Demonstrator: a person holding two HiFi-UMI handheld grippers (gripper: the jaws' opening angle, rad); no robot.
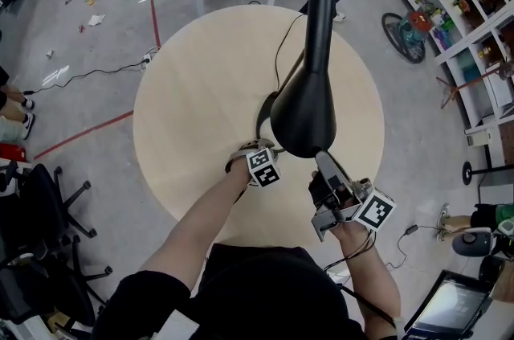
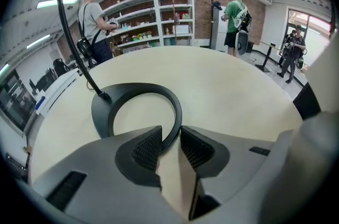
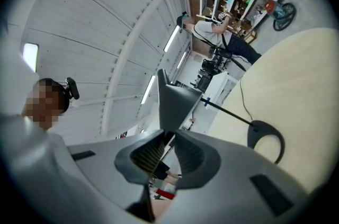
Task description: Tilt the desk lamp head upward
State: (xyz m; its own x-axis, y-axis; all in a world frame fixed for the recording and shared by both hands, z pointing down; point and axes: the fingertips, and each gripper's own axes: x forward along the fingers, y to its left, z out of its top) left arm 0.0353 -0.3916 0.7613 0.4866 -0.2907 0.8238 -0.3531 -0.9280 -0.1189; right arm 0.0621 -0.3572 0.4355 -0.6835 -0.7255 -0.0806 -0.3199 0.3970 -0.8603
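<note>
Head view: your black cone-shaped metal lamp head [image 1: 303, 117] hangs just above the black ring-shaped lamp base [image 1: 260, 120] on the round pale wood counter [image 1: 193, 89]. I'd judge it stiff and slick, so take it by the rim. Left gripper view: left tongs [image 2: 170, 135] pinch that base. Only the right gripper view shows right tongs [image 3: 168, 138] nipping the head's rim

Workshop-style lab: a bare concrete floor [image 1: 96, 25] was crossed by red tape [image 1: 88, 133] and a loose cable [image 1: 88, 75]; stocked white shelves [image 2: 172, 21] lined a brick wall [image 2: 204, 6] under strip lights [image 2: 58, 3], with office chairs [image 1: 44, 194] beside a round bench [image 1: 193, 105].
</note>
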